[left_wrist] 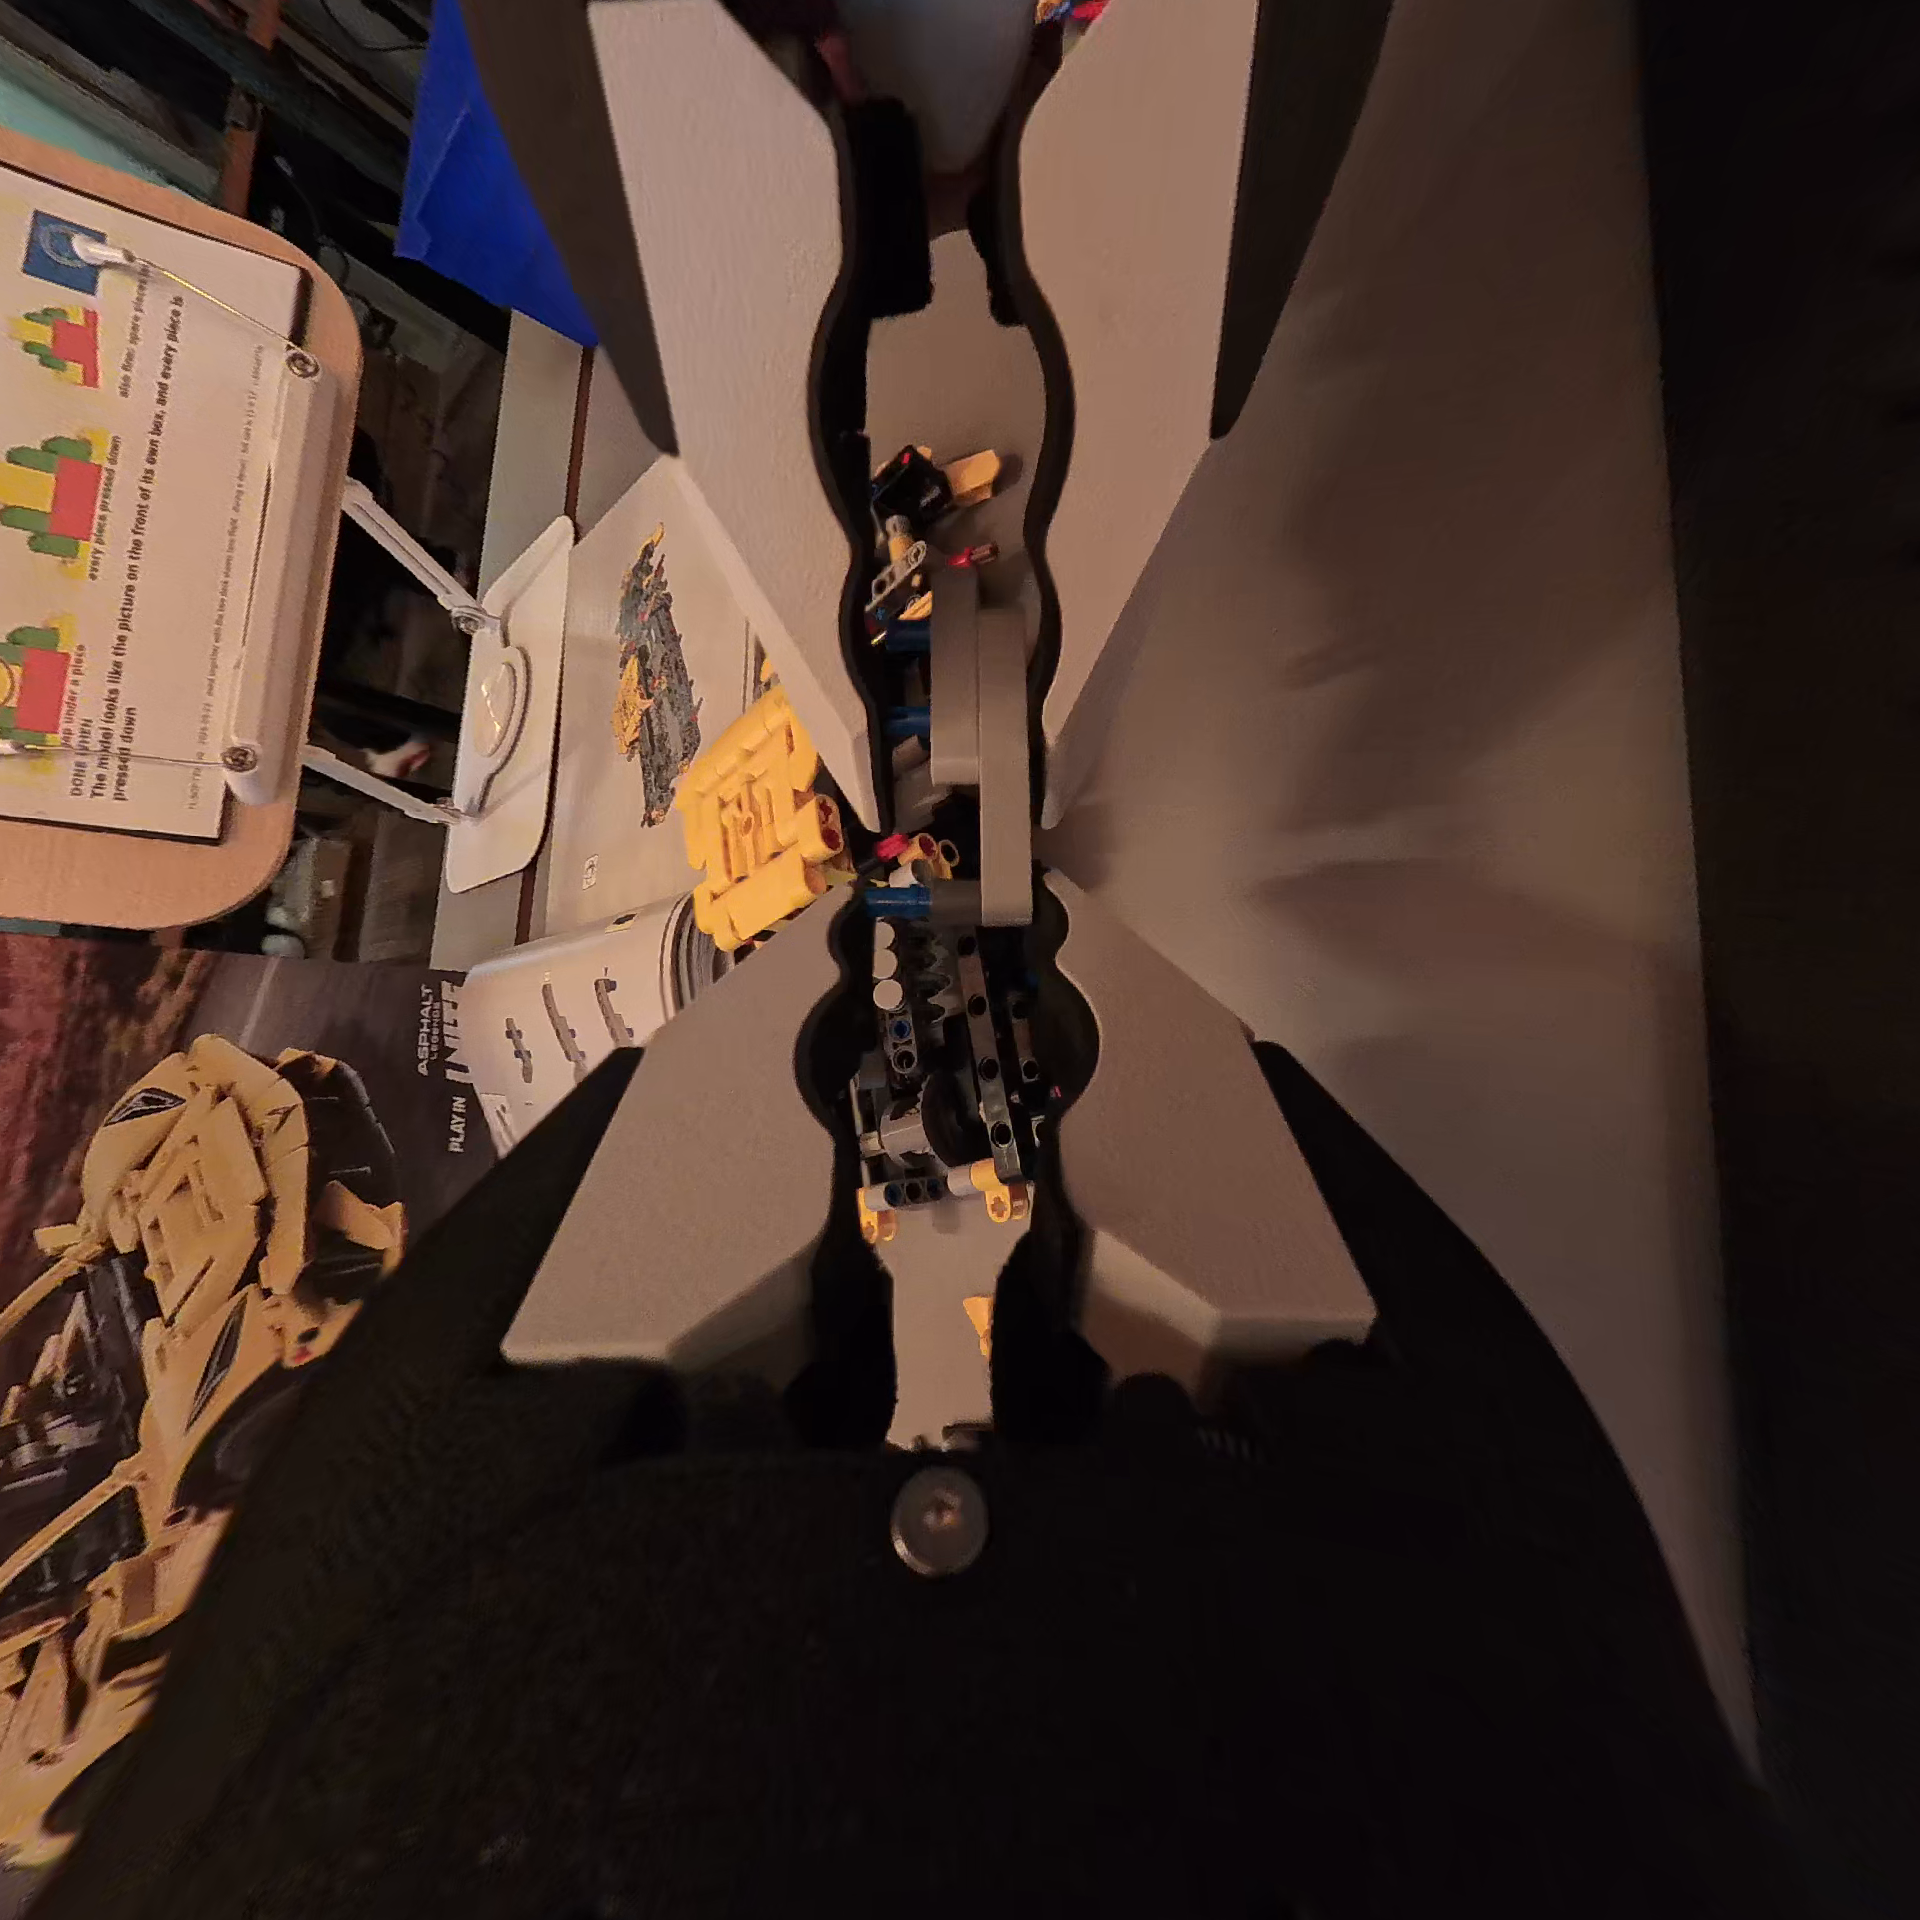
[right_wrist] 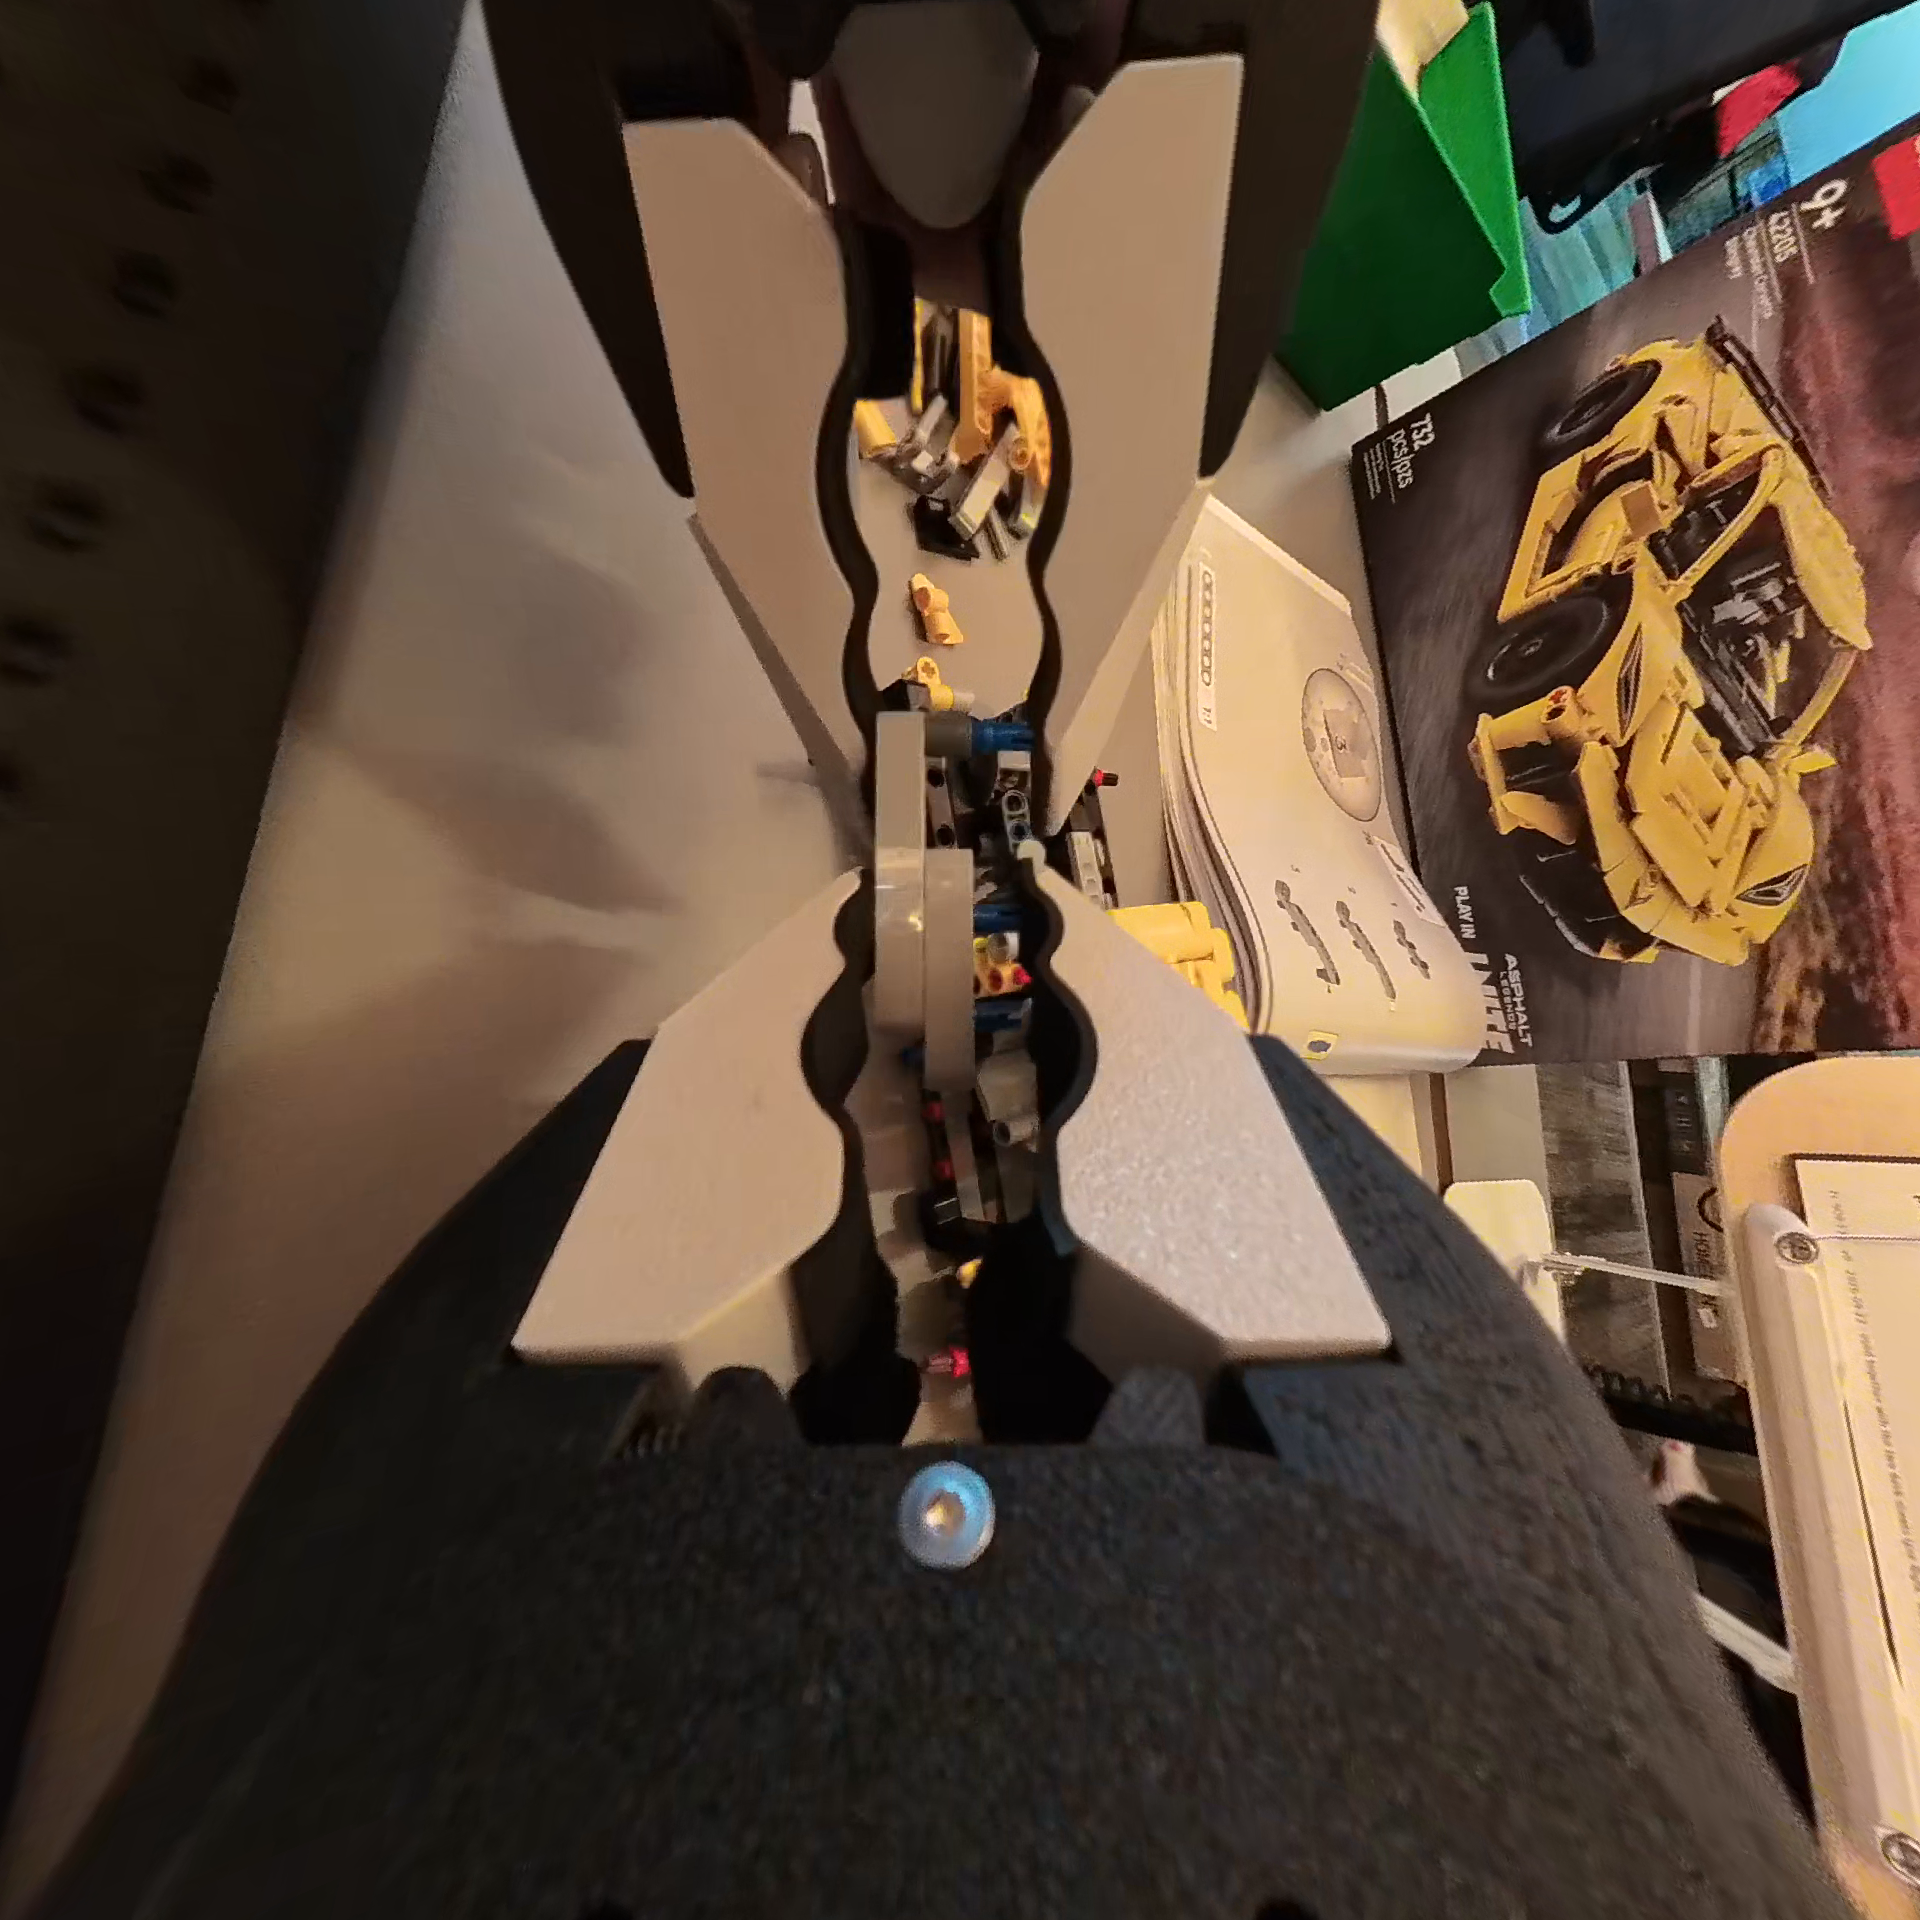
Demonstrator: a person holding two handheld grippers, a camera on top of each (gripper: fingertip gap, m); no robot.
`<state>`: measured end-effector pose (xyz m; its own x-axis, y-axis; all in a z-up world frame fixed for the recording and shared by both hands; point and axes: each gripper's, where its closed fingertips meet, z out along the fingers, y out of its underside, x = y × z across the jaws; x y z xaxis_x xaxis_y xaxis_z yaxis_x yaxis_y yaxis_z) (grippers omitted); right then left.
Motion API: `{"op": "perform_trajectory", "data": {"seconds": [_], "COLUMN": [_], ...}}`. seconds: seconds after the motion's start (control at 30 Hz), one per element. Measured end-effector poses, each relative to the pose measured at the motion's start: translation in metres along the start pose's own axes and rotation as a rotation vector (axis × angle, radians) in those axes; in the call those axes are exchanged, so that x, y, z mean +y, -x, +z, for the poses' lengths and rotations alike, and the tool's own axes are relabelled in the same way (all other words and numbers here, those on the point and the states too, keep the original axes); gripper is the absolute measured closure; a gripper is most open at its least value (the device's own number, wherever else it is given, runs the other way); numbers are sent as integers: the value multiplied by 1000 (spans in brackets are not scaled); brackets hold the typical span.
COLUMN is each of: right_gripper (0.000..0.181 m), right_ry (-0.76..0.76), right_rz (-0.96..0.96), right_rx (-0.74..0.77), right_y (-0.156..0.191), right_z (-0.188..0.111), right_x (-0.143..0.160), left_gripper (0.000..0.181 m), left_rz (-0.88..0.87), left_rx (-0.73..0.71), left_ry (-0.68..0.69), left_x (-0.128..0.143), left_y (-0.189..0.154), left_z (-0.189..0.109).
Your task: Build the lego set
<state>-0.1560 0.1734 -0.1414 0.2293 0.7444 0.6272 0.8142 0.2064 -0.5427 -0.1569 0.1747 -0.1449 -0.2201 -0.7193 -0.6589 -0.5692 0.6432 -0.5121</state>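
Left gripper (left_wrist: 951,904): clenched on the partly built model (left_wrist: 940,1049). The dark beams and blue pins fill the gap between my fingers (left_wrist: 707,1143) on both sides. From this camera I cannot confirm pad contact on every side.

Right gripper (right_wrist: 940,873): likewise closed on the same model, coming from the opposite end. The two grippers meet tip to tip, their tips almost touching. The grey arch piece (right_wrist: 914,935) lies against one right finger, with pins and beams against the other.

Model position: held between the two grippers over the white bench (right_wrist: 468,727). Whether it rests on the bench or hangs clear of it, I cannot tell.

Also on the bench:
- Yellow sub-assembly (left_wrist: 758,821) lies just beside the fingertips, on an open page of the instruction booklet (right_wrist: 1299,831).
- The set's box (right_wrist: 1662,675), with a yellow car pictured on it, lies flat beyond the booklet, toward the bench edge.
- Loose pieces (right_wrist: 956,457), yellow, grey and black, are scattered beyond the left gripper and seen through its finger gap.
- A green bin (right_wrist: 1392,208) stands near the box's far corner.
- A stand (left_wrist: 135,520) carrying a printed sheet sits at the bench edge near the box.
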Motion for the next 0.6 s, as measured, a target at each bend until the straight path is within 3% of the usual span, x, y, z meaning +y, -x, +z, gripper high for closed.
{"op": "perform_trajectory", "data": {"seconds": [0.4, 0.6], "right_gripper": [156, 156], "right_ry": [-15, -122], "right_rz": [71, 292], "right_rx": [-32, -156], "right_y": [-2, -2], "right_z": [0, -4], "right_x": [2, -5], "left_gripper": [156, 154], "left_rz": [-34, -185], "left_rx": [-20, -18], "left_ry": [-16, -114], "left_x": [0, -8], "left_y": [2, 8], "left_z": [2, -4]}}
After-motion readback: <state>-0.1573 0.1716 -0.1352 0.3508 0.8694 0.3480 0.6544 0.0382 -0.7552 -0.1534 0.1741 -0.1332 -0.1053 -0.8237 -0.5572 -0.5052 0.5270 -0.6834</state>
